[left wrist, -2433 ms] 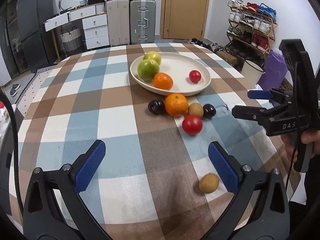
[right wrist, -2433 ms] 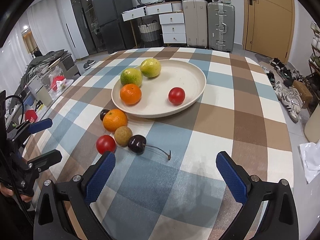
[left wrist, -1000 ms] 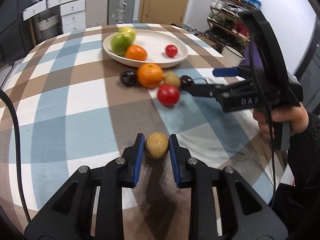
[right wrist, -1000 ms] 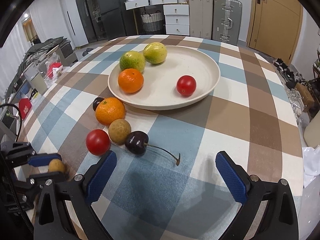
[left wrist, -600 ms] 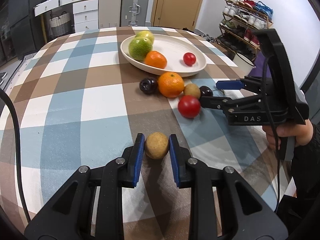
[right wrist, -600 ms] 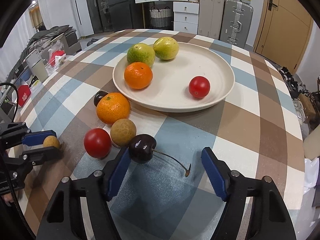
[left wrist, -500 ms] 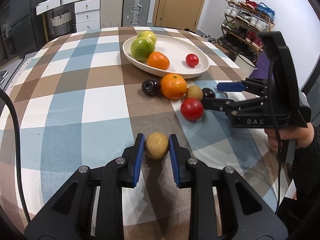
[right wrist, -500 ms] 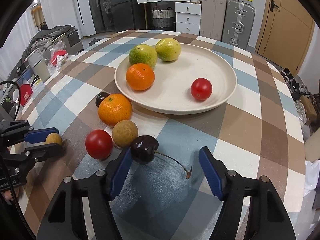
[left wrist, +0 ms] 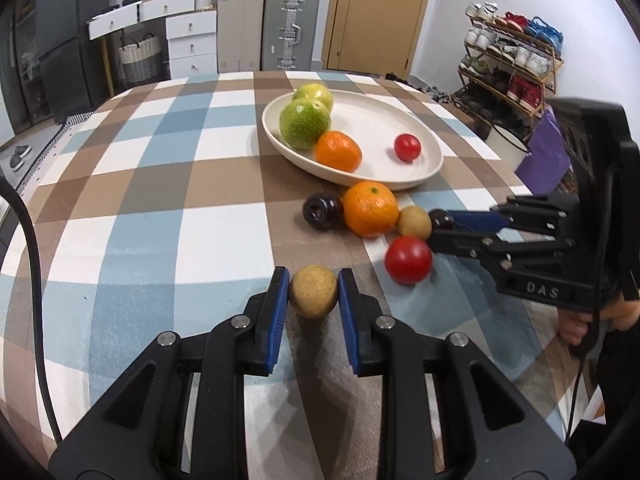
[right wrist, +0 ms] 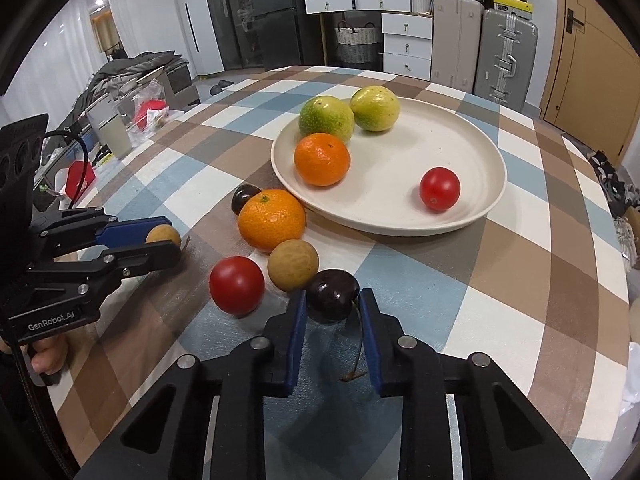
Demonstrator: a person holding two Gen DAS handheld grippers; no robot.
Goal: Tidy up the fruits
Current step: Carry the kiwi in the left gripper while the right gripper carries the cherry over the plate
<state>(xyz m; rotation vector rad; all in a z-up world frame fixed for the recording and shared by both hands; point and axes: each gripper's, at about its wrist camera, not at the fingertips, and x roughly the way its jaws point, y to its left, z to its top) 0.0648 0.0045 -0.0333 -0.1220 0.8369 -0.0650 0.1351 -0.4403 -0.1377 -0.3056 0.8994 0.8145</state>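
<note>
The table, under a brown, blue and white checked cloth, carries a cream plate, the landmark here. The left gripper reaches in low and level toward the plate from well in front of it, its fingers clenched on a small tan fruit. The right gripper comes in near the plate's front rim from the other side, level with the tabletop, its blue pads flanking a dark cherry; the near pad touches it, the far one looks just short, with the stem trailing back between them.

On the plate: two green fruits, one orange, one red tomato. In front of the plate: one orange, one tan fruit, one red tomato, a second dark fruit.
</note>
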